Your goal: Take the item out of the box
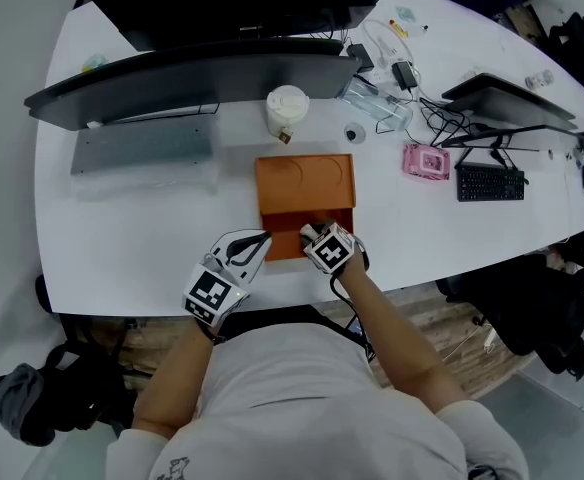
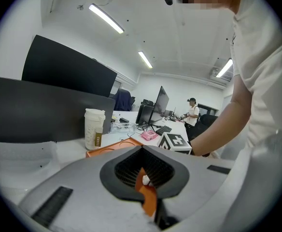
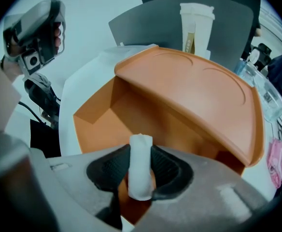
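Right tool pinches white roll upright, just above open orange box on bench. Left tool clamps box's near edge. I lift straight up with firm squeeze, clear of lid.

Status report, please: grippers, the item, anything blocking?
Right gripper shut on white roll over open orange box. Left gripper shut on a thin orange edge, seemingly the box's. Nothing blocks the lift.

Cup behind box; keyboard far right.
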`<state>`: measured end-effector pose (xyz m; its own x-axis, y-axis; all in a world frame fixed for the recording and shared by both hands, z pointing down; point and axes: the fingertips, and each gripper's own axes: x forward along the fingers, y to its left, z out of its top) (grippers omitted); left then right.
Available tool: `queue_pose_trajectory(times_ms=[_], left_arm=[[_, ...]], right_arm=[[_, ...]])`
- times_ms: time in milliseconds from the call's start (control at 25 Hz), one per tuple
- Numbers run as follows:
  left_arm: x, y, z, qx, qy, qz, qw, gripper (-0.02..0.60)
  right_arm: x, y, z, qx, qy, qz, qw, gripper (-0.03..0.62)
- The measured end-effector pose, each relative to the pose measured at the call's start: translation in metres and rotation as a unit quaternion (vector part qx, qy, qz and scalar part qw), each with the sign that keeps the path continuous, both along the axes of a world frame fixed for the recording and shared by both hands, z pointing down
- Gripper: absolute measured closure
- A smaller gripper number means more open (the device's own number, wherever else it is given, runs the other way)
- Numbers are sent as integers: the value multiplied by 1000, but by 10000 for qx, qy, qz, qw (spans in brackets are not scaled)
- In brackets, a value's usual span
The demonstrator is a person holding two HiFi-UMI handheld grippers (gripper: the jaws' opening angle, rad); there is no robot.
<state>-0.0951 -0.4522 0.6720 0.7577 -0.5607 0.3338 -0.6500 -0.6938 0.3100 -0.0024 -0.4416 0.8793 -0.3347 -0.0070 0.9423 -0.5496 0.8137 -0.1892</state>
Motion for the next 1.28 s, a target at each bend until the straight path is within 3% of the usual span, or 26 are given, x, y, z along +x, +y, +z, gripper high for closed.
queue_pose_trajectory(times_ms=[400,800,1080,1280], left_arm=[[15,22,-15,130,-13,-128,9998,583],[41,46,-47,383,-49,-182,9991,583],[67,66,-77,626,-41,-187,9979,583],[80,78,-112,815,88,-331,9961,583]], right_arm=[[9,2,-35,412,-300,72,9987,465],[21,4,-111,1087,-981,381,9885,465],[37,11,-168,1574,-1489,519,9749,465],[46,20,-234,2011,-2006,623,9568,465]])
